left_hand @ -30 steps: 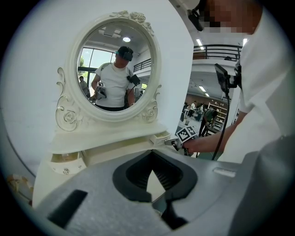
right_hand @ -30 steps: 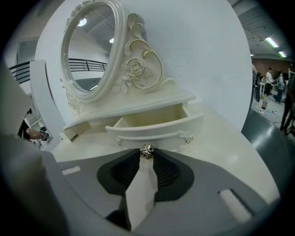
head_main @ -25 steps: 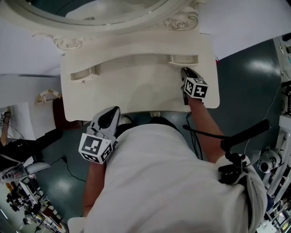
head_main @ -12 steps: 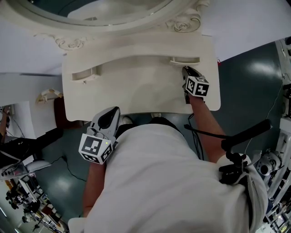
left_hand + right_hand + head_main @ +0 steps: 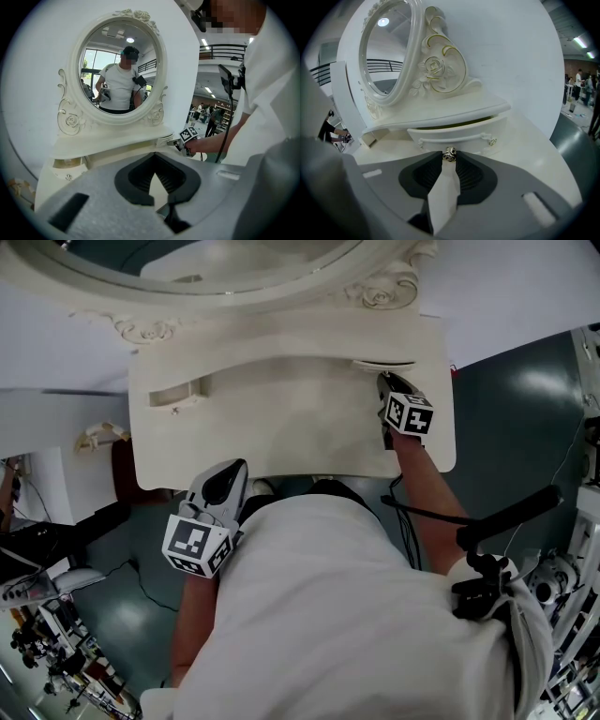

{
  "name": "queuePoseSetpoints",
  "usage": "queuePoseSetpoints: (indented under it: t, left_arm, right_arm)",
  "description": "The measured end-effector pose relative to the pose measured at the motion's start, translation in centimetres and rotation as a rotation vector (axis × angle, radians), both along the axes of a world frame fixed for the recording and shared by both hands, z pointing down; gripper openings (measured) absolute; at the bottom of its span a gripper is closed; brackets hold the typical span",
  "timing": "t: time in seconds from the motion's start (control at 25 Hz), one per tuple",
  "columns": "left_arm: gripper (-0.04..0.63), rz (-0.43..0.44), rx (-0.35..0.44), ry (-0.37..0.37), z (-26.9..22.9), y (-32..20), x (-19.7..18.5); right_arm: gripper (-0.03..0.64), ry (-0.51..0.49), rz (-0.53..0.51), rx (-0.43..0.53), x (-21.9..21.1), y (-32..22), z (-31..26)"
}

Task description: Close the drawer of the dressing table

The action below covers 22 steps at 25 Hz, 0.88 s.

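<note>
The white dressing table (image 5: 281, 418) fills the head view, its oval mirror (image 5: 119, 70) at the back. Its right drawer (image 5: 457, 133) stands a narrow gap out under the top shelf. A small metal rose knob (image 5: 450, 154) on its front sits between the tips of my right gripper (image 5: 450, 157), which is shut on it. In the head view that gripper (image 5: 383, 381) reaches to the drawer (image 5: 384, 364) at the table's right rear. My left gripper (image 5: 231, 472) hangs off the table's front edge, shut on nothing, jaw tips meeting (image 5: 154, 173).
A second small drawer (image 5: 173, 392) on the left side stands partly out. Past the table's right edge lies dark floor (image 5: 506, 427), with cables and equipment racks (image 5: 572, 568) at the far right. A white wall (image 5: 511, 47) backs the table.
The right drawer has slid inward a little, its gap narrower than a second ago, and my right gripper has followed it toward the mirror. The left gripper has stayed put.
</note>
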State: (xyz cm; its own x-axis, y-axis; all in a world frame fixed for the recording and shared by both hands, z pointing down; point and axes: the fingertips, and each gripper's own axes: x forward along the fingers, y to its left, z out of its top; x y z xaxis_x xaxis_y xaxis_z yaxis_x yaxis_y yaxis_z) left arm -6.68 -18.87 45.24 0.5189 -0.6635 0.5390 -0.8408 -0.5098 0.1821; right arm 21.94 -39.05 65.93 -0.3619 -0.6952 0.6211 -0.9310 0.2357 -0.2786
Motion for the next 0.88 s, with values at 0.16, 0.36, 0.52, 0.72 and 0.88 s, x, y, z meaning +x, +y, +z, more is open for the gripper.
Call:
queuePoseSetpoints:
  t: [0.16,0.36,0.52,0.72,0.88]
  left_arm:
    - [0.003,0.002,0.003,0.001,-0.1,-0.1,0.2]
    - [0.003,0.003,0.001,0.002,0.0,-0.1,0.1]
    - [0.003,0.003,0.003,0.004,-0.2,-0.2,0.1]
    - [0.003,-0.001,0.005,0.004,-0.2,-0.5,0.2]
    - [0.003,-0.005,0.007,0.003,-0.3,-0.2,0.0]
  right_arm:
    - [0.094,-0.001,0.001,0.006,0.0,-0.4,-0.2]
    - [0.094,-0.004,0.0,0.013,-0.2,-0.8,-0.5]
    - [0.094,-0.003,-0.002,0.016,-0.3,-1.0,-0.6]
    - [0.094,-0.002,-0.002,0.019,-0.2,-1.6,-0.8]
    - [0.094,-0.003,0.0,0.023,-0.4,-1.5,-0.9]
